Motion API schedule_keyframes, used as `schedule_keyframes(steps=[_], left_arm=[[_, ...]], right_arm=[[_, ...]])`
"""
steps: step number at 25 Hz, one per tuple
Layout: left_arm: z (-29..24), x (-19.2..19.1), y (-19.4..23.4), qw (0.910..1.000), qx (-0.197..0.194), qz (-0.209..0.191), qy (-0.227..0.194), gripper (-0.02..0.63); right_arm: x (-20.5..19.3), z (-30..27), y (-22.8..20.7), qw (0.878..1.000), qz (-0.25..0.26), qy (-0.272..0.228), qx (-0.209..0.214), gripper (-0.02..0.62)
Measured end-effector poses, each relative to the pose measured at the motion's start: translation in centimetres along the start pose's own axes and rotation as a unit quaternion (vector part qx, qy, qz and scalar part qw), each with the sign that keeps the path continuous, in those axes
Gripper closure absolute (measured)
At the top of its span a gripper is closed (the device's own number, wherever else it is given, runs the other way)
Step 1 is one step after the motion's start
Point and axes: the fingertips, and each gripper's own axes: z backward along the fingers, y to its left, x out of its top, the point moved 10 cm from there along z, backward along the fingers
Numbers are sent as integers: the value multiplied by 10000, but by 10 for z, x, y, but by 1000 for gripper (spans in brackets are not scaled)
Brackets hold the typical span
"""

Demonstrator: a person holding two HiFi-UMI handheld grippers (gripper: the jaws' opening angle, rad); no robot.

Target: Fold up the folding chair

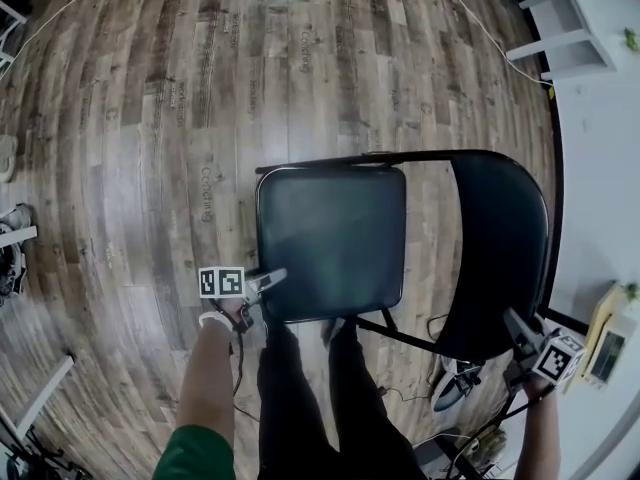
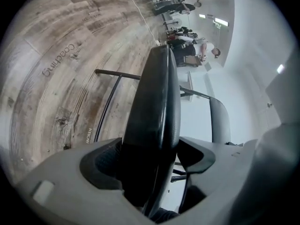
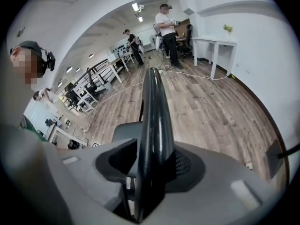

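The black folding chair stands unfolded on the wood floor. Its padded seat point(image 1: 330, 236) lies flat in the middle and its curved backrest point(image 1: 500, 258) is to the right. My left gripper point(image 1: 264, 282) is at the seat's near left corner. In the left gripper view the seat edge point(image 2: 157, 102) fills the gap of the left gripper point(image 2: 150, 158), with both pads against it. My right gripper point(image 1: 522, 334) is at the backrest's near end. The backrest edge point(image 3: 152, 107) runs through the right gripper point(image 3: 151, 162), which is closed on it.
My legs point(image 1: 300, 398) stand right behind the seat. White shelving point(image 1: 560, 18) and a white wall point(image 1: 605, 168) bound the right side, and a cable point(image 1: 490, 33) trails over the floor. Shoes point(image 1: 12, 258) lie at the far left. People stand by a white desk point(image 3: 213, 43) further back.
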Motion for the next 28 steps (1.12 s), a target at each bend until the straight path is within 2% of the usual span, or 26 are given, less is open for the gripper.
schedule_keyframes(steps=[3,7,13,19,23,28], left_arm=[[6,-7,-7,9999,18,112,-130,227],[8,-8,-31,9996,-94,94,-233,227],[2,-21,-94,9993,-238,21,-302,226],[-11,-38,-160,9995,-241,-113,-148,225],[-20,-52,-205,9986,-374,-66,-365,225],[-41,-71,-262,9981,-370,-126,-470,225]], right_arm=[[2,5,-3,9992,-309,-119,217,444],[8,20,0,9980,-345,-300,428,467],[18,52,-7,9933,-597,-702,692,482],[26,80,-24,9917,-575,-743,876,483],[31,101,-33,9903,-575,-863,927,483],[37,124,-52,9918,-507,-926,724,483]])
